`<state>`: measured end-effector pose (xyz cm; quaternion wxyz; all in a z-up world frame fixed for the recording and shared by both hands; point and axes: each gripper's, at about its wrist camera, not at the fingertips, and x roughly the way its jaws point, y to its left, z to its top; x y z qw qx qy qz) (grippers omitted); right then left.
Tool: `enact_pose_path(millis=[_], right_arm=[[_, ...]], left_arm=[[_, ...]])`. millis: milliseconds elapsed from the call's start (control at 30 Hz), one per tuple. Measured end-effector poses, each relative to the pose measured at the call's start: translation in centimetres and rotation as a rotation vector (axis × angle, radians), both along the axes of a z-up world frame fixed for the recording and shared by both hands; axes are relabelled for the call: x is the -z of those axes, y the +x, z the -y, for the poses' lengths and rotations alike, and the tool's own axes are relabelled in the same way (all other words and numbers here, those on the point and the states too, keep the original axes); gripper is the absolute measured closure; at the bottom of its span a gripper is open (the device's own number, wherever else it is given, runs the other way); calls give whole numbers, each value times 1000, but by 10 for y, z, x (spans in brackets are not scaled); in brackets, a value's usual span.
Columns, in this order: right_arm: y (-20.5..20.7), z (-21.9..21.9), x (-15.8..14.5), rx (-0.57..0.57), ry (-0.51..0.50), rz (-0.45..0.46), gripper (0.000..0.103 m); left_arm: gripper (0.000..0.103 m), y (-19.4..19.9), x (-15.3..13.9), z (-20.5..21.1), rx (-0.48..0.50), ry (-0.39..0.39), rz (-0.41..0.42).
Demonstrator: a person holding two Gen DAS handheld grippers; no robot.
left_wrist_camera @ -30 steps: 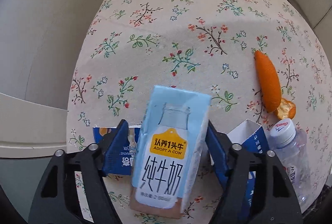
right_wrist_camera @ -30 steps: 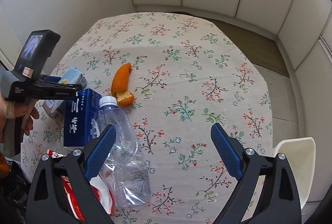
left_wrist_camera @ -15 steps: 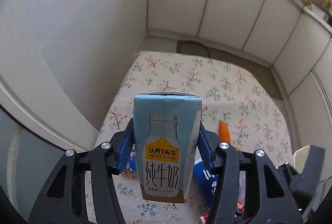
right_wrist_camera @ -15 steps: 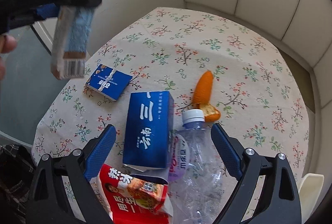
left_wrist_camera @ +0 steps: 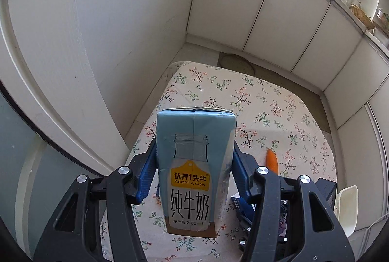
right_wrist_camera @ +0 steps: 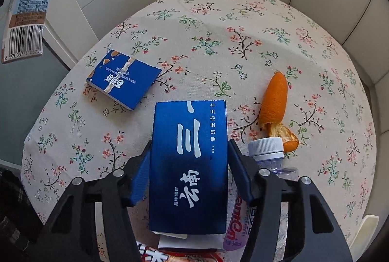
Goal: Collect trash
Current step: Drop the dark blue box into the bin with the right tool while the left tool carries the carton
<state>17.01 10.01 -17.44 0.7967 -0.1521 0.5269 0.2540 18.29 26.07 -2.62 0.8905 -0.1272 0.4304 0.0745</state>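
My left gripper [left_wrist_camera: 194, 174] is shut on a light blue milk carton [left_wrist_camera: 194, 172] and holds it high above the floral table [left_wrist_camera: 267, 101]; the carton also shows at the top left of the right wrist view [right_wrist_camera: 26, 2]. My right gripper [right_wrist_camera: 188, 173] has its blue pads [right_wrist_camera: 239, 175] against both sides of a dark blue box [right_wrist_camera: 189, 172] lying on the table. An orange peel [right_wrist_camera: 274, 104], a clear plastic bottle [right_wrist_camera: 267, 152] with a white cap, a flat blue packet [right_wrist_camera: 124, 78] and a red wrapper [right_wrist_camera: 155, 254] lie around it.
White cabinet doors [left_wrist_camera: 267, 6] and a white wall [left_wrist_camera: 109, 31] surround the table. A white bin [left_wrist_camera: 346, 203] stands at the table's right edge. The table's far half [right_wrist_camera: 243, 19] holds only the cloth.
My left gripper has lifted the milk carton from the table to high above it. My right gripper has moved left and down, and closed around the dark blue box.
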Motion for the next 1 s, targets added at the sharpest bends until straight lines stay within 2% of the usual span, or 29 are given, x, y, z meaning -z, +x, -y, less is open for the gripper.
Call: enact_pose_path(millis=[167, 533, 1000], right_arm=[[-1, 8, -11, 22, 51, 10, 48], [-10, 40, -75, 80, 226, 122, 48], [-19, 115, -126, 227, 301, 287, 48]], left_arm=[[50, -1, -2, -1, -5, -1, 6], [50, -8, -11, 9, 7, -4, 41], [50, -12, -39, 61, 62, -13, 134]])
